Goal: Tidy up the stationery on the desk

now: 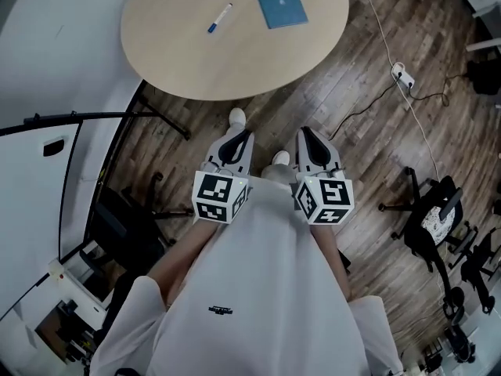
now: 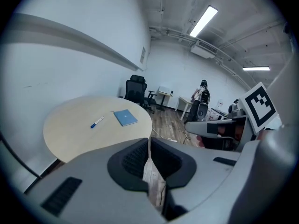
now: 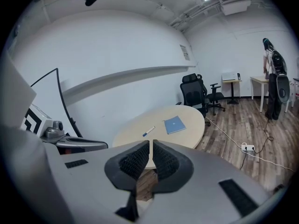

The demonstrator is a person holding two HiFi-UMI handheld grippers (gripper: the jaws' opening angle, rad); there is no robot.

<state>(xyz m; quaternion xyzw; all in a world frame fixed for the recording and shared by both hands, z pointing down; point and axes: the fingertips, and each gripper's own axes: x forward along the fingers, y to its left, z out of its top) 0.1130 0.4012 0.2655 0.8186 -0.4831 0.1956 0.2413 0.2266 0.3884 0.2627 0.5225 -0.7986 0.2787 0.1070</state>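
A round beige table (image 1: 235,49) stands ahead of me. On it lie a white marker with a blue cap (image 1: 220,17) and a blue notebook (image 1: 281,4). The same marker (image 2: 96,122) and notebook (image 2: 125,117) show in the left gripper view, and again, marker (image 3: 148,131) and notebook (image 3: 175,124), in the right gripper view. My left gripper (image 1: 235,139) and right gripper (image 1: 311,139) are held side by side near my body, well short of the table. Both are shut with nothing between their pads.
A whiteboard on a black stand (image 1: 47,131) is at my left. A power strip (image 1: 403,75) with cables lies on the wooden floor to the right. Black office chairs (image 1: 434,214) stand at the right. A person (image 3: 272,80) stands at a far desk.
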